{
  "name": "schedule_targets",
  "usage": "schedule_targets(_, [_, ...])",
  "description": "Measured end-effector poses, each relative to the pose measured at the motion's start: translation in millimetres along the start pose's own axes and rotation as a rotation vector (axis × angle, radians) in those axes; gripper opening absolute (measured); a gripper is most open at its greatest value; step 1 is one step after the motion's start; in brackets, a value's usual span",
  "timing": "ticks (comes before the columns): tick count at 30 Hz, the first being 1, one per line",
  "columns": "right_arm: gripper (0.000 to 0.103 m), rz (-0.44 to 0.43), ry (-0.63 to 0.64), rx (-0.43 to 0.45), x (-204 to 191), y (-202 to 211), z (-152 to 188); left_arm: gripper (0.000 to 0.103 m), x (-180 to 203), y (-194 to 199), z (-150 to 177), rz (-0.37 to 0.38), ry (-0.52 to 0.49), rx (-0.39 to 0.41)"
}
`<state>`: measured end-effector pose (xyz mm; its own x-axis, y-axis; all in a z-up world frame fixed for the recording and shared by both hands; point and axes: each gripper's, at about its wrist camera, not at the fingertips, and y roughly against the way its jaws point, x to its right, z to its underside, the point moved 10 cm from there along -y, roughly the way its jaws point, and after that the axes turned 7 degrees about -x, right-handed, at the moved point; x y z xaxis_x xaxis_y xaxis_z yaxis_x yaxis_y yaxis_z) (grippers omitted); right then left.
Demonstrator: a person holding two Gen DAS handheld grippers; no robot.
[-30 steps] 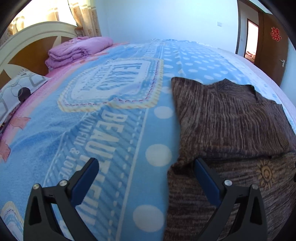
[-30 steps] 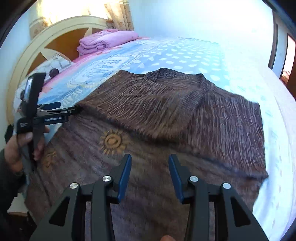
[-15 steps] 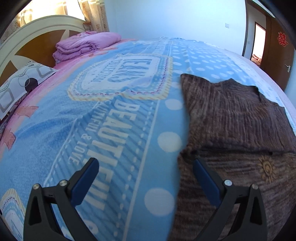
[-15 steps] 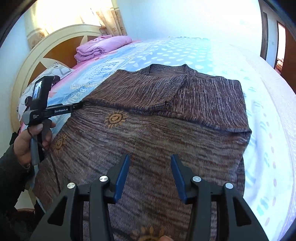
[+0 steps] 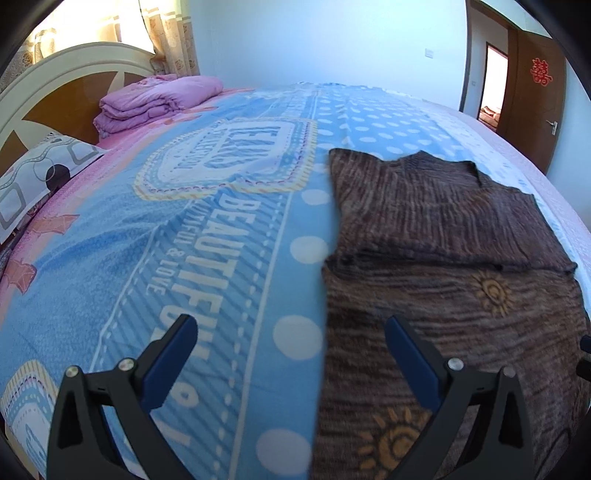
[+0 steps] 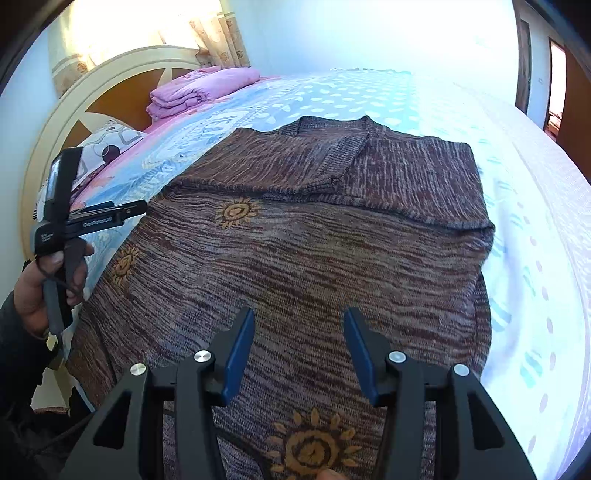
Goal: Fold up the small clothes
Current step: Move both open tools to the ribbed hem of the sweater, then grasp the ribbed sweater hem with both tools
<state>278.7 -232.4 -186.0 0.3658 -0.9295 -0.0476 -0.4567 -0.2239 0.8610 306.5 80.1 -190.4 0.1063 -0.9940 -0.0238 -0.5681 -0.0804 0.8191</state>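
L tongs [image 5: 290, 328] wide open over blue blanket [image 5: 147, 258] edge; brown sweater [image 5: 443, 266] lies flat.

Bed [image 5: 110, 258] under my view, blue spotted blanket with lettering. Cream-and-wood headboard [image 5: 55, 96] at left, patterned pillow [image 5: 37, 173] and folded pink quilt [image 5: 159, 99] beside it. Sunlit curtains [image 6: 147, 33] behind. Pale wall [image 5: 332, 40]; brown door [image 5: 535, 92] open, red emblem on it.

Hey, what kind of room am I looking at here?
Most likely a home bedroom: a bed with a blue printed blanket, an arched headboard with a pillow beside it, and folded pink bedding. A brown sweater lies spread on the bed.
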Motion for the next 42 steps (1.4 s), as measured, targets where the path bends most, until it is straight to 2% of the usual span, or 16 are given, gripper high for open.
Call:
schedule_targets(9, [0.052, 0.013, -0.026, -0.007, -2.8, 10.2, 23.2, 0.103, 8.0, 22.6, 30.8, 0.026, -0.055, -0.007])
schedule_targets(19, [0.053, 0.053, -0.01, -0.012, -10.3, 31.2, 52.7, 0.1, 9.0, 53.7, 87.8, 0.082, -0.112, -0.067])
schedule_targets(25, [0.053, 0.059, -0.018, -0.034, -13.2, 42.2, 80.1, 0.093, 5.6, 71.4, 126.5, 0.107, -0.126, -0.109])
schedule_targets(27, [0.053, 0.065, -0.021, -0.039, -13.1, 46.4, 89.8, 0.084, 5.5, 75.0, 140.7, 0.137, -0.116, -0.135])
schedule_targets(31, [0.053, 0.095, -0.033, -0.043, -9.8, 56.8, 111.0, 0.077, 4.0, 79.2, 164.4, 0.18, -0.083, -0.178])
schedule_targets(33, [0.053, 0.117, -0.034, -0.044, -7.1, 61.7, 118.8, 0.067, 6.5, 80.5, 172.9, 0.2, -0.077, -0.194])
schedule_targets(36, [0.053, 0.137, -0.038, -0.044, -2.2, 68.5, 127.9, 0.063, 15.5, 84.1, 179.8, 0.227, -0.087, -0.196])
schedule_targets(40, [0.053, 0.16, -0.06, -0.048, 8.7, 74.4, 140.5, 0.061, 25.0, 82.7, 188.8, 0.223, -0.119, -0.205])
schedule_targets(42, [0.053, 0.165, -0.075, -0.051, 14.8, 76.4, 147.1, 0.056, 26.6, 82.1, 190.5, 0.205, -0.139, -0.198])
